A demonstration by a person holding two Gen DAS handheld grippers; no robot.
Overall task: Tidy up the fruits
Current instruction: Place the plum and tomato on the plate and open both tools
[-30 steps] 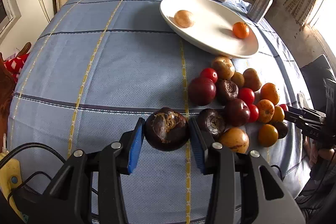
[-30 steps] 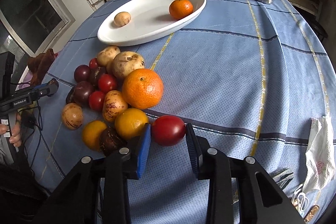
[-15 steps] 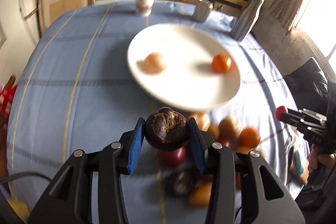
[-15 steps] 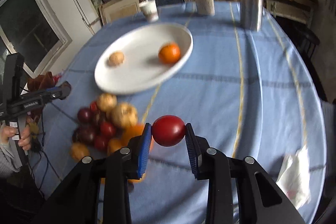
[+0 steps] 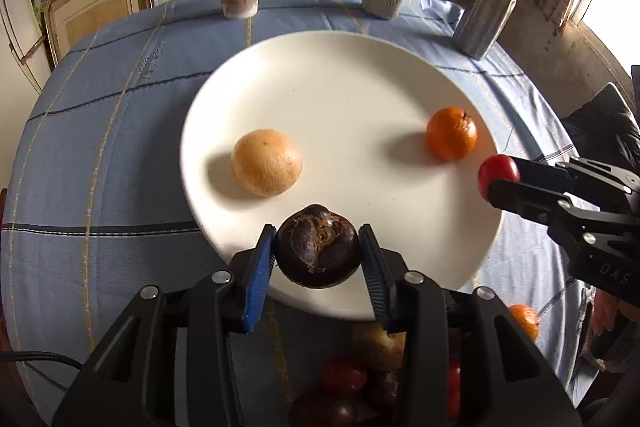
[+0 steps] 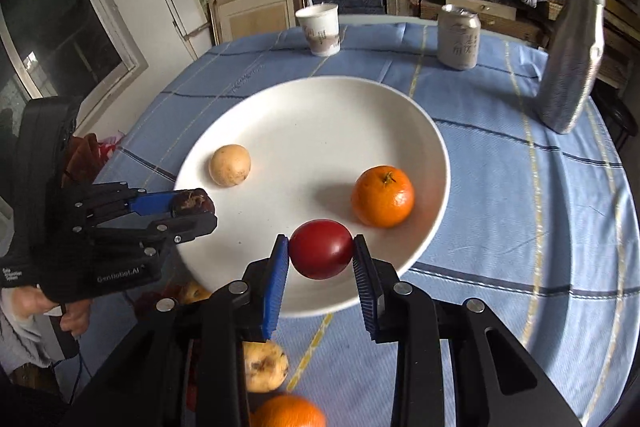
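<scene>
- My left gripper (image 5: 318,259) pinches a dark purple, wrinkled round fruit (image 5: 318,247) over the near rim of the wide white ceramic plate (image 5: 340,75); bare plate lies straight ahead, between the pale tan round fruit (image 5: 266,163) and the orange mandarin (image 5: 451,133).
- My right gripper (image 6: 320,261) clamps a smooth red round fruit (image 6: 321,254) over the plate's near edge, just short of the mandarin and nearer to it than my left.
- Neither fruit has a long axis worth aligning.
- I can't tell how high either fruit hangs above the plate; probably clear of it.
- The loose fruit pile (image 5: 360,379) beyond the plate's near side is mostly hidden by my gripper bodies.
</scene>
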